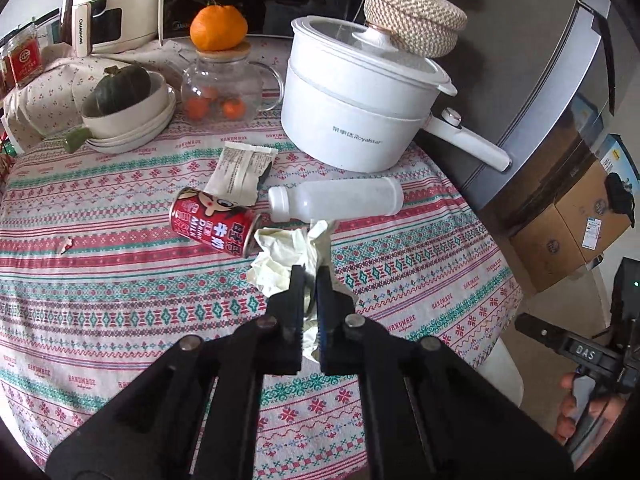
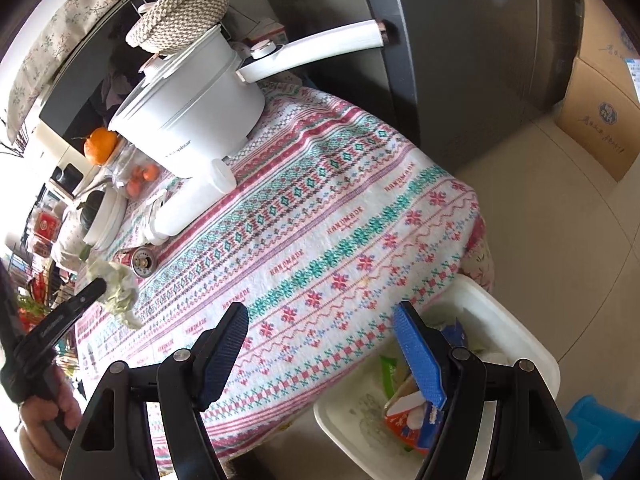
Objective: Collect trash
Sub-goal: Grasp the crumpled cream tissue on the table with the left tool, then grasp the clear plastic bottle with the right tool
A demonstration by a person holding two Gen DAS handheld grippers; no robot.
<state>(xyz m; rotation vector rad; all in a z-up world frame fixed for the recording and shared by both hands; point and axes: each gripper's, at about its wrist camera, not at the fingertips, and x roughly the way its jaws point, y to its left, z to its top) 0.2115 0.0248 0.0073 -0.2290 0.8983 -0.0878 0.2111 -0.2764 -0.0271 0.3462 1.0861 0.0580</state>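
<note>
My left gripper [image 1: 309, 276] is shut on a crumpled pale tissue [image 1: 282, 256] just above the patterned tablecloth [image 1: 120, 280]; the tissue also shows in the right wrist view [image 2: 118, 286]. A red milk can [image 1: 214, 220] lies on its side left of the tissue. An empty white plastic bottle [image 1: 336, 200] lies behind it, and a torn white wrapper [image 1: 240, 172] lies behind the can. My right gripper [image 2: 320, 320] is open and empty over the table's near edge, beside a white trash bin [image 2: 532, 340] holding wrappers.
A white electric pot [image 1: 352, 108] with a long handle stands at the back, a woven basket [image 1: 412, 16] on it. A glass jar with an orange on top [image 1: 220, 80], stacked bowls with a squash [image 1: 128, 112], a grey fridge [image 2: 460, 40] and cardboard boxes [image 2: 600, 120] surround the table.
</note>
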